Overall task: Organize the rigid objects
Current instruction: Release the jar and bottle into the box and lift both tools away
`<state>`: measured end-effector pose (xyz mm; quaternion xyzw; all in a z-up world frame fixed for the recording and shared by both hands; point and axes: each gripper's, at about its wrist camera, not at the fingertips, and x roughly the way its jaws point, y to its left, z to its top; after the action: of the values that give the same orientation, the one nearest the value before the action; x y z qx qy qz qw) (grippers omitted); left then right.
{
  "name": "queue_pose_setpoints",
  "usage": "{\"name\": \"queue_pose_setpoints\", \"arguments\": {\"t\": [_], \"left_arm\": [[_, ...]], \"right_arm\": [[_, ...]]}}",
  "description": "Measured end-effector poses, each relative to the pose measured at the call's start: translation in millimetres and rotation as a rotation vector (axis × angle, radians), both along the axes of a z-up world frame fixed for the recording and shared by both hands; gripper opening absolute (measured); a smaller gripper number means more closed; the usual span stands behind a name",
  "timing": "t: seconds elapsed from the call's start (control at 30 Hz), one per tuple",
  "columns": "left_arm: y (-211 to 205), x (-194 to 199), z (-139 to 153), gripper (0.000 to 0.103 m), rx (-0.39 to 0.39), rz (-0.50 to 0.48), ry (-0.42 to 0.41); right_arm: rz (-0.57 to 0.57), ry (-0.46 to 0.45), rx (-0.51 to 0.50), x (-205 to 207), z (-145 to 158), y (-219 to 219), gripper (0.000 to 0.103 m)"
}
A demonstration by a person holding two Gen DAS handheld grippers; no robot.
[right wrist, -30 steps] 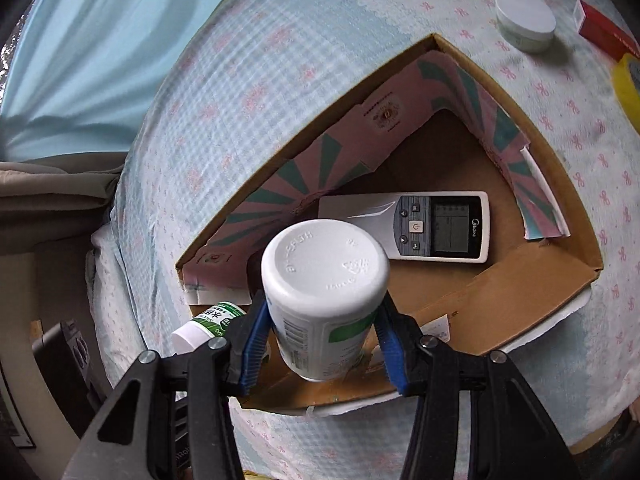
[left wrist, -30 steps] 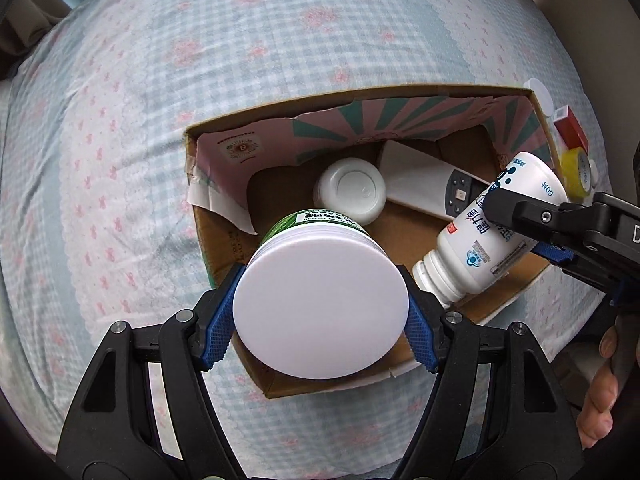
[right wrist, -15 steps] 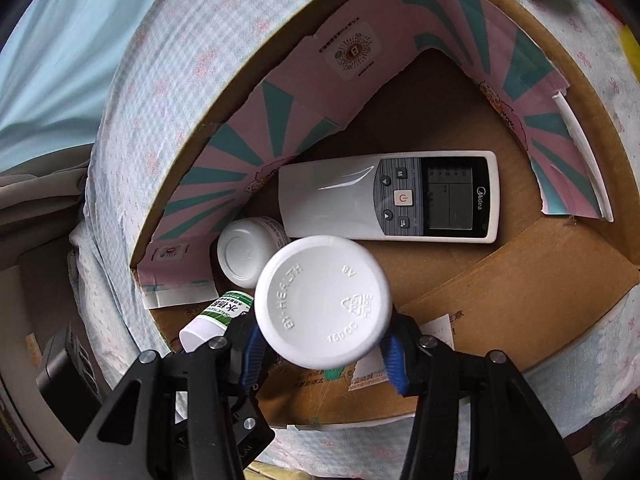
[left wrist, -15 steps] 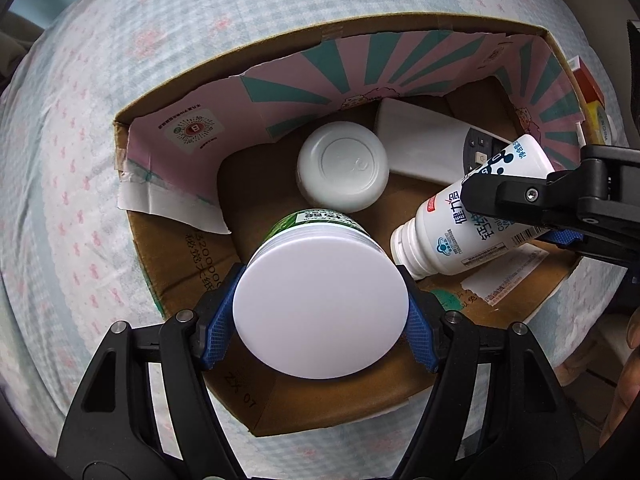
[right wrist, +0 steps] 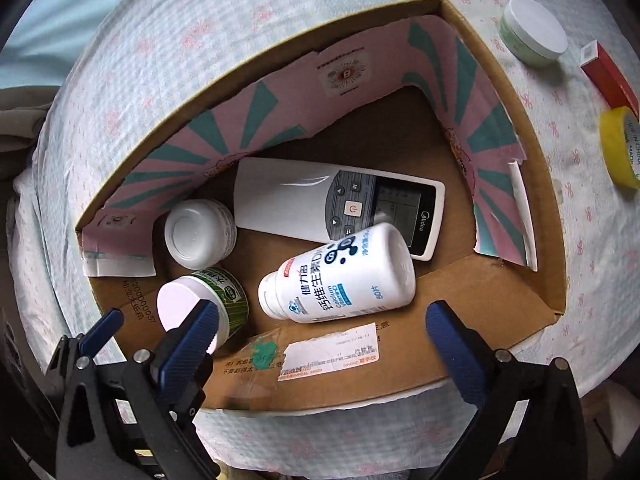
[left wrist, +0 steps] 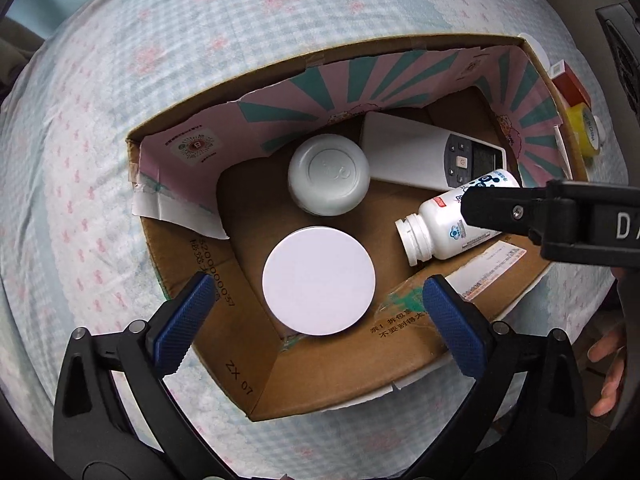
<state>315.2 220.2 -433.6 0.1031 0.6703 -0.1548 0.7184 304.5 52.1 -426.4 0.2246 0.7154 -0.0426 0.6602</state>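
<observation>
Both tools (left wrist: 316, 308) just opened wide, empty.

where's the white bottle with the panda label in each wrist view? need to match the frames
Left wrist: panda-label bottle lies on its side at right of centre in the cardboard box, cap toward picture left, base hidden behind the right gripper's black frame.
Right wrist: same bottle just below centre, fully visible, cap at lower left.
Shared landmark: the white remote control, which the bottle's base overlaps.

Four jars (right wrist: 200, 236) (three boxed), one remote (right wrist: 340, 204).
</observation>
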Motion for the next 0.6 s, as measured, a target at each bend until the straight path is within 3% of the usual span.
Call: {"name": "queue_pose_setpoints", "arguments": {"t": [0.3, 0.6], "left_arm": [[8.7, -3.5, 27.7, 0.103, -0.015, 0.031, -0.016], [27.3, -26.4, 69.3, 0.103, -0.03, 0.073, -0.062]], "right_arm": [[-0.02, -0.047, -0.027, -14.7, 17.6, -10.1, 0.103], [0.045, -0.105, -0.069, -18.9, 67.5, 4.5, 0.103]]}}
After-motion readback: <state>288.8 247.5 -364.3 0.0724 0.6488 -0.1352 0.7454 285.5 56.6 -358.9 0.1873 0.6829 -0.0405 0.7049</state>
